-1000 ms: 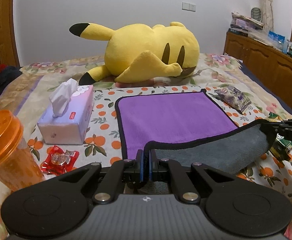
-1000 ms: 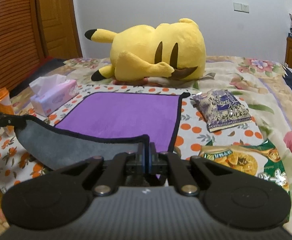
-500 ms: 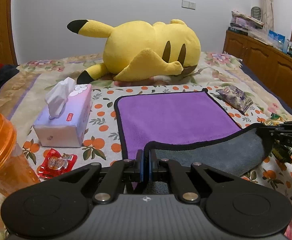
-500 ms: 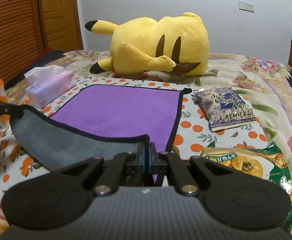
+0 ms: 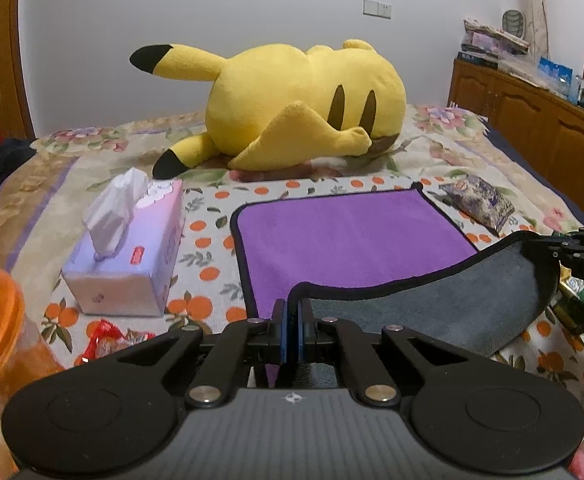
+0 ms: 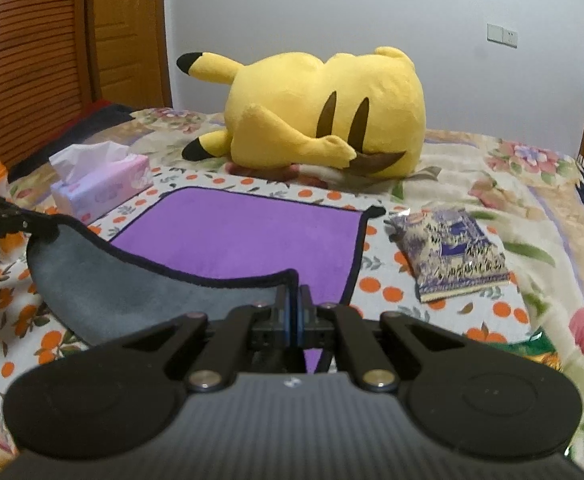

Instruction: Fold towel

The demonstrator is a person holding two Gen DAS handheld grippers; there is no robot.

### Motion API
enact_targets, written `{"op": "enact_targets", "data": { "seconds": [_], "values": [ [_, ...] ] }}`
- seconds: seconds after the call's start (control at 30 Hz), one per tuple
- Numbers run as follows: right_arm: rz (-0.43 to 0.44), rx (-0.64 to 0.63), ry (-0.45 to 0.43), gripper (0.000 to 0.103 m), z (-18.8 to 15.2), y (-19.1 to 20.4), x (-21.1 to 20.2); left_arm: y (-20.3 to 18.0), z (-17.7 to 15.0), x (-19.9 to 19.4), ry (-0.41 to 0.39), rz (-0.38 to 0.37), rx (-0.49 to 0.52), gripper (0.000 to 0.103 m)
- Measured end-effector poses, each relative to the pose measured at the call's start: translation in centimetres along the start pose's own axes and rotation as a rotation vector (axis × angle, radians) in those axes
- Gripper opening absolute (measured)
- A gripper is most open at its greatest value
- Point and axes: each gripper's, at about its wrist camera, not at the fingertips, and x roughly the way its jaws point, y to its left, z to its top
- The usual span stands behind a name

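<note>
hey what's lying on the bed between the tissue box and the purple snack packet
The towel, purple face up, spread flat between the tissue box and the snack packet. Its near edge is lifted, grey underside showing. Both wrist views show it.

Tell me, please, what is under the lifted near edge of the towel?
Under the raised grey flap of the towel, the orange-patterned bedsheet shows. The left hand-held gripper and right hand-held gripper pinch its near corners. The flap hides what lies directly beneath its middle.
</note>
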Motion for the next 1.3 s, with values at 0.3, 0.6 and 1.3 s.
{"op": "enact_targets", "data": {
  "seconds": [0.3,0.6,1.3],
  "values": [
    [-0.003,-0.032,-0.034,0.004,2.0,-0.1,0.2,0.3,1.8,0.8,-0.02,0.003,0.003,0.006],
    [-0.003,-0.109,-0.039,0.003,4.2,-0.2,1.9,0.7,3.6,2.6,-0.016,0.008,0.016,0.006],
    [-0.032,-0.152,-0.072,0.003,8.2,-1.2,6.2,0.9,9.4,6.2,-0.067,0.042,0.044,0.006]
  ]
}}
